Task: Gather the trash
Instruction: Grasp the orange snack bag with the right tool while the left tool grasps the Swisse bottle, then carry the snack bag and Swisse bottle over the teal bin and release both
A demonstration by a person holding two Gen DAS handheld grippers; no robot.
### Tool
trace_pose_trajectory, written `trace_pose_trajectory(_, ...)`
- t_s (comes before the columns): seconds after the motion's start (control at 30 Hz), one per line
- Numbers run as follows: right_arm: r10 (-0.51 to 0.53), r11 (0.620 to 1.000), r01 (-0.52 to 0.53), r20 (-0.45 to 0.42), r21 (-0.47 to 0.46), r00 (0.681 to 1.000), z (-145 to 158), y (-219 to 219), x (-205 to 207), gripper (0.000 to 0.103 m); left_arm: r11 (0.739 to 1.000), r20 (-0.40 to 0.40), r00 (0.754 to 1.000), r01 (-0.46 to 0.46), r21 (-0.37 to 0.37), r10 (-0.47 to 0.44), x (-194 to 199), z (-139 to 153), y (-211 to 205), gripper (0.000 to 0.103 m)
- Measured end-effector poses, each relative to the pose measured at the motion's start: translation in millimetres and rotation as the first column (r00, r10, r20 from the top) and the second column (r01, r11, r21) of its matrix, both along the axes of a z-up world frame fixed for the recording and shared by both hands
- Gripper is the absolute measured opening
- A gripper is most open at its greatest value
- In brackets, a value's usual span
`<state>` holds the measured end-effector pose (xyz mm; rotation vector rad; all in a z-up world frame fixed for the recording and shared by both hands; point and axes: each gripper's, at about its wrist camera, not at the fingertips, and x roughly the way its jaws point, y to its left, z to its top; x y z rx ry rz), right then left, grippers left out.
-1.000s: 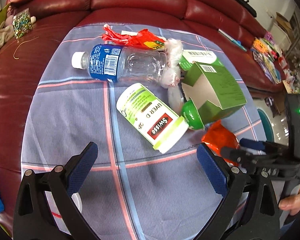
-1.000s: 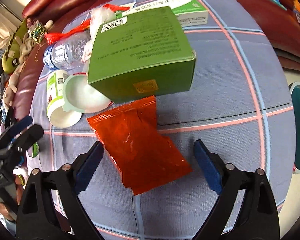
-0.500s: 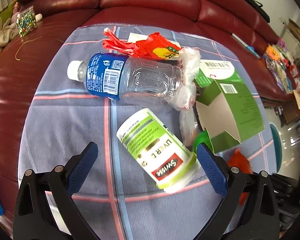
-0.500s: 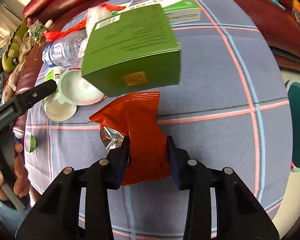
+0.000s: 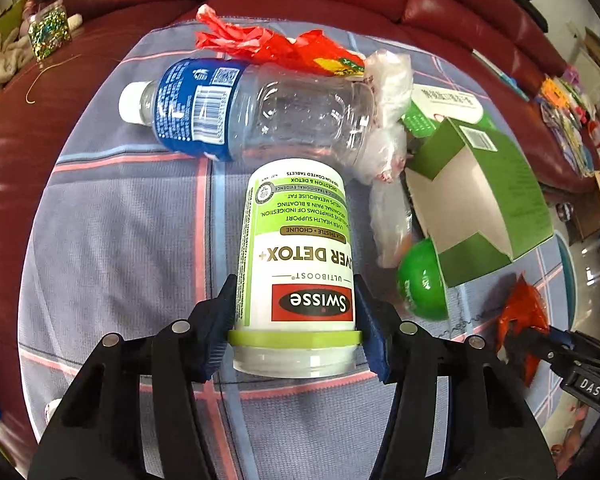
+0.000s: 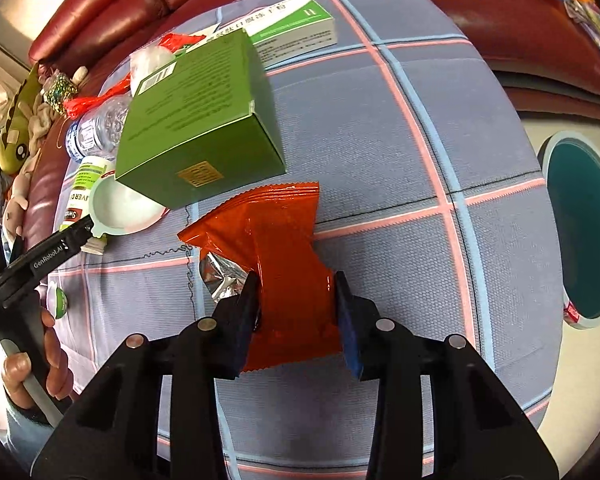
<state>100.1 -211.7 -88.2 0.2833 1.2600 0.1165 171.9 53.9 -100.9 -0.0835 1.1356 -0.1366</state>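
1. Left wrist view: the left gripper has just been closing and is clamping the pill bottle near its open neck; the bottle is lying on the checked cloth, just beside the water bottle.
2. Right wrist view: the right gripper, partly closed, is pinching the orange packet on the cloth, just beside the green box.

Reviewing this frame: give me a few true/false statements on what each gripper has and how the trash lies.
1. The left gripper has just been closing and its pads now clamp the white supplement bottle. True.
2. The right gripper is empty. False: it pinches the orange wrapper.
3. The clear water bottle stands upright. False: it lies on its side.
4. The green carton lies beyond the orange wrapper. True.
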Motion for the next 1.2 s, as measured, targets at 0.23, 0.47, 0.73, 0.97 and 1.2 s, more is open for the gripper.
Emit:
trace_pose_trajectory(0.23, -0.015, 1.0, 0.015, 0.009, 0.01, 1.0, 1, -8, -4, 0.035, 1.0, 0.03, 1.0, -0.001, 0.008, 0.0, -10, 7, 0, 0.056)
trace_pose_trajectory(0.47, -0.022, 0.999, 0.021, 0.03, 0.028, 0.999, 7, -20, -12, 0.035, 0.999, 0.02, 0.999, 0.049, -0.016, -0.048, -32, 13, -3, 0.056)
trace_pose_trajectory(0.73, -0.029, 0.998, 0.027, 0.04, 0.047, 0.999, 9, -35, -28, 0.035, 0.998, -0.03, 0.998, 0.056, 0.033, -0.055, -42, -4, -16, 0.057)
trace_pose_trajectory(0.97, -0.058, 0.997, 0.055, 0.056, 0.058, 0.997, 12, -47, -35, 0.035, 0.998, -0.01, 0.999, 0.052, 0.026, -0.052, -45, 1, -17, 0.056)
trace_pose_trajectory(1.2, -0.077, 0.994, 0.072, 0.066, 0.078, 0.995, 14, -61, -40, 0.035, 0.996, 0.019, 0.996, 0.082, 0.02, -0.083, -71, 16, -21, 0.056)
